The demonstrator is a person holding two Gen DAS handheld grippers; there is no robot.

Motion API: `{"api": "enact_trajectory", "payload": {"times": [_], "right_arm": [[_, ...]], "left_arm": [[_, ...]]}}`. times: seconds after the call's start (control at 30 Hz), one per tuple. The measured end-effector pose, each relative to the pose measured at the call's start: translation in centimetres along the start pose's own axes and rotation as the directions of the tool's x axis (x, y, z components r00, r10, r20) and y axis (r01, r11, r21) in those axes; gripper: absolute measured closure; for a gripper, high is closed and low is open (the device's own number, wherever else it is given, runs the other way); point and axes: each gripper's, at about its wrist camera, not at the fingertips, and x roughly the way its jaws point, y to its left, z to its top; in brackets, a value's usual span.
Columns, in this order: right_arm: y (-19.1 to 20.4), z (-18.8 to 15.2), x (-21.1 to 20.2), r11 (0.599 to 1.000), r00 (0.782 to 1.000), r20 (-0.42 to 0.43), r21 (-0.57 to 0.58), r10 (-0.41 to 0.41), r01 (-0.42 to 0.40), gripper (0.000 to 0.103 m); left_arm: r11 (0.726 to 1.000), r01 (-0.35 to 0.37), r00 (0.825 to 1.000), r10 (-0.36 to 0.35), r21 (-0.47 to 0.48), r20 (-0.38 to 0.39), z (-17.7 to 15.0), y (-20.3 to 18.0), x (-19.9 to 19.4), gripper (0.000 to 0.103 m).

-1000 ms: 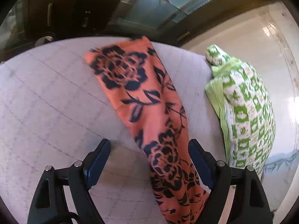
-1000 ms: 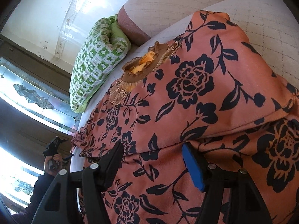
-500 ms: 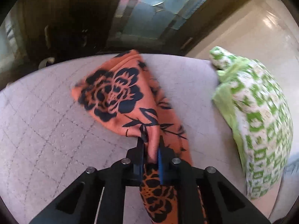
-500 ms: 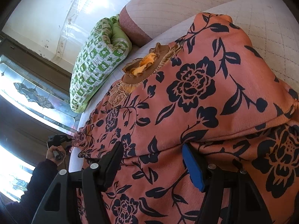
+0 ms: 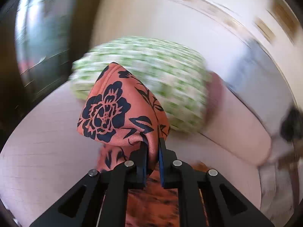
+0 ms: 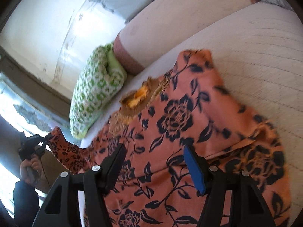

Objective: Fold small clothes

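Note:
An orange garment with dark blue flowers [image 6: 178,117] lies spread on the pale quilted bed [image 6: 261,43]; its brown collar [image 6: 136,102] is near the pillow. My left gripper [image 5: 152,143] is shut on the garment's sleeve [image 5: 113,109] and holds it lifted off the bed. It also shows in the right wrist view [image 6: 43,140], at the far left with the sleeve end [image 6: 62,145] stretched from it. My right gripper [image 6: 153,151] is open, hovering just above the garment's body.
A green and white patterned pillow [image 6: 94,90] lies at the head of the bed, beside a pink bolster [image 6: 128,56]; the pillow also shows in the left wrist view [image 5: 151,75]. A white wall [image 6: 47,19] and a window stand beyond it.
My left gripper closed on the sleeve, then lifted it and swung towards the pillow. My right gripper stayed open and shifted slightly over the garment.

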Motion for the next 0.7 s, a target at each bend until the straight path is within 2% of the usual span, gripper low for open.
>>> {"api": "enact_trajectory", "payload": {"times": [0.13, 0.23, 0.27, 0.3, 0.33, 0.4, 0.43, 0.47, 0.5, 0.57, 0.63, 0.7], "right_arm": [[-1.6, 1.2, -2.3, 0.997, 0.998, 0.053, 0.077, 0.018, -0.022, 0.036], [-3.2, 2.2, -4.1, 0.99, 0.994, 0.101, 0.138, 0.028, -0.042, 0.036], [-3.6, 2.5, -4.6, 0.987, 0.993, 0.115, 0.153, 0.028, -0.046, 0.036], [-4.0, 2.7, -5.0, 0.985, 0.992, 0.125, 0.165, 0.027, -0.048, 0.036], [-4.4, 2.9, -5.2, 0.983, 0.991, 0.129, 0.175, 0.025, -0.047, 0.036], [-5.4, 3.2, -5.8, 0.978, 0.992, 0.129, 0.208, 0.009, -0.036, 0.036], [-5.8, 3.3, -6.0, 0.974, 0.992, 0.126, 0.224, 0.005, -0.033, 0.036], [-6.4, 3.5, -6.1, 0.969, 0.992, 0.122, 0.243, 0.005, -0.035, 0.036], [-6.8, 3.7, -6.3, 0.967, 0.993, 0.122, 0.253, 0.005, -0.036, 0.036], [-7.0, 3.9, -6.4, 0.965, 0.992, 0.125, 0.26, 0.0, -0.033, 0.036], [-6.6, 3.9, -6.3, 0.967, 0.992, 0.125, 0.251, 0.006, -0.038, 0.035], [-5.7, 3.9, -5.7, 0.975, 0.994, 0.111, 0.22, 0.016, -0.04, 0.035]], "left_arm": [[0.988, 0.084, 0.995, -0.076, 0.132, -0.067, -3.8, -10.1, 1.0, 0.093], [0.966, 0.143, 0.982, -0.112, 0.214, -0.152, -7.3, -18.0, 3.4, 0.091], [0.957, 0.155, 0.977, -0.111, 0.244, -0.184, -8.7, -20.5, 4.6, 0.086], [0.945, 0.178, 0.962, -0.108, 0.275, -0.249, -10.3, -23.1, 6.1, 0.06], [0.929, 0.209, 0.933, -0.095, 0.305, -0.348, -11.8, -25.3, 7.7, 0.039], [0.9, 0.238, 0.895, -0.056, 0.366, -0.443, -13.8, -27.7, 9.0, 0.039], [0.881, 0.25, 0.89, -0.045, 0.403, -0.454, -14.5, -28.4, 8.8, 0.039], [0.854, 0.263, 0.895, -0.041, 0.45, -0.445, -15.1, -28.8, 8.2, 0.039], [0.825, 0.262, 0.908, -0.034, 0.5, -0.418, -15.3, -28.8, 7.2, 0.039], [0.803, 0.244, 0.93, -0.034, 0.544, -0.366, -14.7, -27.6, 5.8, 0.038], [0.819, 0.21, 0.946, -0.034, 0.533, -0.322, -12.7, -24.9, 5.5, 0.029], [0.869, 0.151, 0.958, -0.01, 0.472, -0.288, -10.7, -20.4, 5.5, 0.027]]}}
